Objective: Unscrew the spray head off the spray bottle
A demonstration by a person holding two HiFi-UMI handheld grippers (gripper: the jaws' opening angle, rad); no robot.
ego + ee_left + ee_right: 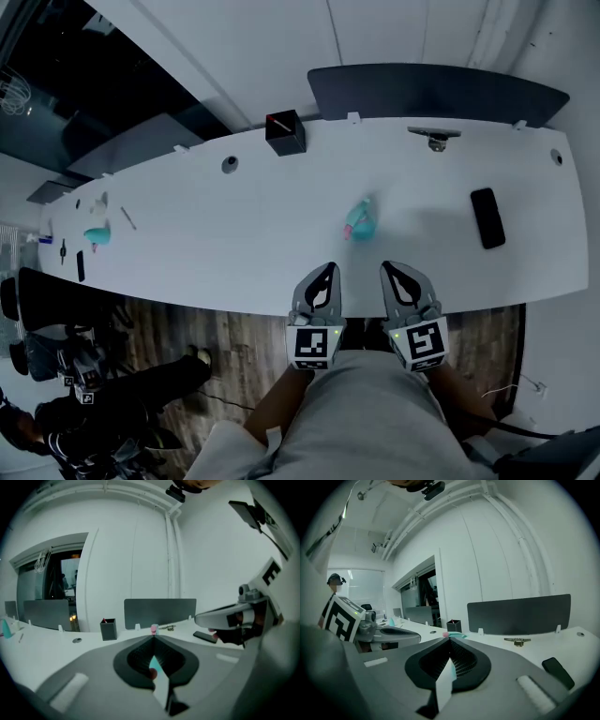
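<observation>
Head view: small teal plastic spray bottle sits on the long white table, around 12 o'clock from both grippers, not touching them. Left gripper and right gripper are closed, empty.

Left gripper view: jaws together, pink spray head at 12 o'clock.

Right gripper view: same deal. Head looks attached, so I'd say unscrewing hasn't started.

Teal spray bottle (pink-headed) on white table.
</observation>
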